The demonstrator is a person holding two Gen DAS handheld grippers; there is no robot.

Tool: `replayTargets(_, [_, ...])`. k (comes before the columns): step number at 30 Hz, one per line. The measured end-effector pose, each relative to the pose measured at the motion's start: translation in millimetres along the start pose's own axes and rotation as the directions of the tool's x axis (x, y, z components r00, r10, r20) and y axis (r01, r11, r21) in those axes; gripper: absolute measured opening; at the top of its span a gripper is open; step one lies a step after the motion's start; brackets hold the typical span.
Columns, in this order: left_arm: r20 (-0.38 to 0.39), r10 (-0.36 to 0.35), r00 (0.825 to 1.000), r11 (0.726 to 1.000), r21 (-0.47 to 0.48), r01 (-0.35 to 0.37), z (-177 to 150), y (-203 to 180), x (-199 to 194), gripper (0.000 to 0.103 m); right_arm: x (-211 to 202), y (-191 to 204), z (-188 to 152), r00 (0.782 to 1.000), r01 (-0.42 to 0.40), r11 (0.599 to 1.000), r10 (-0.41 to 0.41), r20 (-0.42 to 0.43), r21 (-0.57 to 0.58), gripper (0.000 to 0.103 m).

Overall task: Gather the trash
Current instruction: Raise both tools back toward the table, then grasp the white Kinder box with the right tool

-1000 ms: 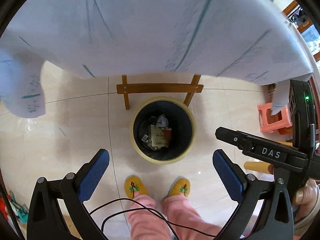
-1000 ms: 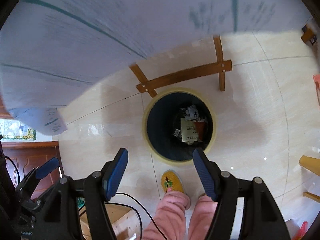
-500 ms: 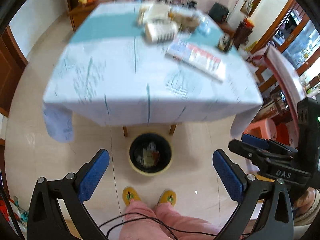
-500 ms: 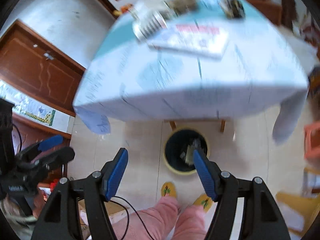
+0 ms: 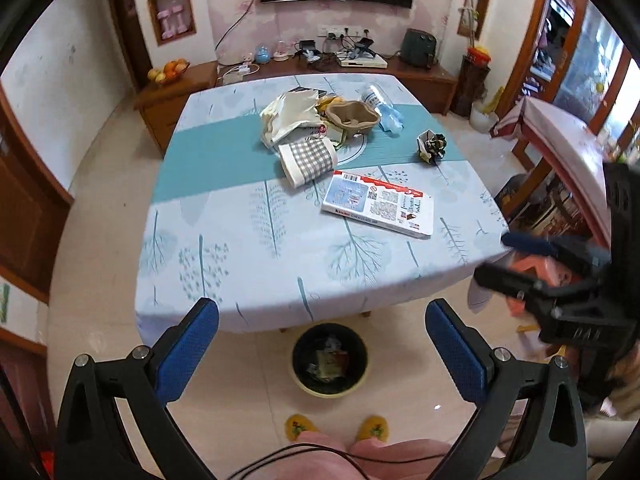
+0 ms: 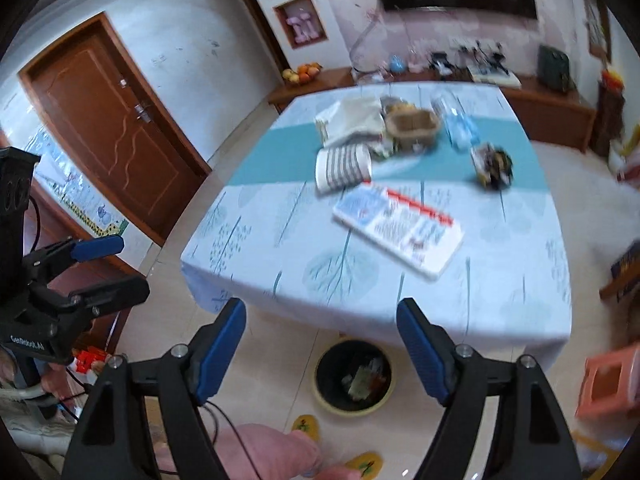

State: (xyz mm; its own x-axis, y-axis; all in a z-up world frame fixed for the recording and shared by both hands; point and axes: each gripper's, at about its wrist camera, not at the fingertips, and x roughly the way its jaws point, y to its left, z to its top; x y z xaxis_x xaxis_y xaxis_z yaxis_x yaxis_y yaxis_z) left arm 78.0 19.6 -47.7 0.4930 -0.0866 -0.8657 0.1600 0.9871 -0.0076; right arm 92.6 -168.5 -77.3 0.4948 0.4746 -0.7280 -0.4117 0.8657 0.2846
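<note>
Left wrist view: round black waste bin with a cream rim (image 5: 329, 359) standing on the tiled floor just beyond the table's near edge, several wrappers already inside; part of the task judged done. Left on the pale tree-print tablecloth (image 5: 248, 248): flat white chocolate box with a red stripe (image 5: 378, 203), nearest the front; grey-checked paper cup on its side (image 5: 309, 158); crumpled cream paper bag (image 5: 289, 115); brown moulded-pulp cup tray (image 5: 352, 117); clear plastic bottle (image 5: 378, 104); dark crumpled wrapper (image 5: 431, 145), set apart toward the right edge. Left gripper (image 5: 322, 350): blue-padded jaws spread wide, nothing between them, nothing touched. Right wrist view, blurred: same bin (image 6: 353, 376) on the floor, same litter on the cloth, the chocolate box (image 6: 398, 229) nearest. Right gripper (image 6: 322, 350): jaws have just been opening, now spread wide, empty, clear of table and bin. Judged next: a further item from the table.
</note>
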Motion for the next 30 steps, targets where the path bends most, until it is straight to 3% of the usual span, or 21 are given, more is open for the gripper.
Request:
replayTargets(3, [-0.003,0.012,1.000,0.998,0.066,-0.012,13.3,-0.3,10.7,0.102,10.4,-8.2,16.7,1.000,0.001,0.998,0.001,0.024,-0.067,0.096])
replayTargets(7, [-0.012,0.006,1.000,0.989,0.150,-0.004,34.3,4.0,35.5,0.102,36.3,-18.9,35.7,1.000,0.030,0.990,-0.029,0.012,-0.139,0.097])
replayTargets(11, [-0.031,-0.014,0.999,0.977,0.212,0.020,62.8,16.7,77.5,0.102,83.2,-28.9,45.6,0.996,0.058,0.975,-0.071,-0.053,-0.214,0.097])
replayTargets(15, [-0.074,-0.043,0.996,0.970,0.234,0.059,89.9,35.1,122.0,0.102,139.2,-45.6,49.2,0.977,0.088,0.963,-0.133,-0.166,-0.255,0.097])
replayTargets(19, [-0.129,-0.087,0.988,0.956,0.267,0.119,108.7,54.3,163.1,0.102,179.0,-56.8,53.8,0.957,0.107,0.950,-0.178,-0.227,-0.293,0.097])
replayTargets(26, [-0.208,-0.116,0.971,0.926,0.332,0.182,127.5,72.2,214.8,0.102,221.3,-60.3,62.4,0.933,0.048,0.928,-0.174,-0.314,-0.371,0.097])
replayTargets(30, [-0.212,-0.149,0.966,0.912,0.349,0.217,140.4,76.6,226.3,0.102,234.4,-59.3,59.6,0.913,0.029,0.914,-0.188,-0.362,-0.404,0.099])
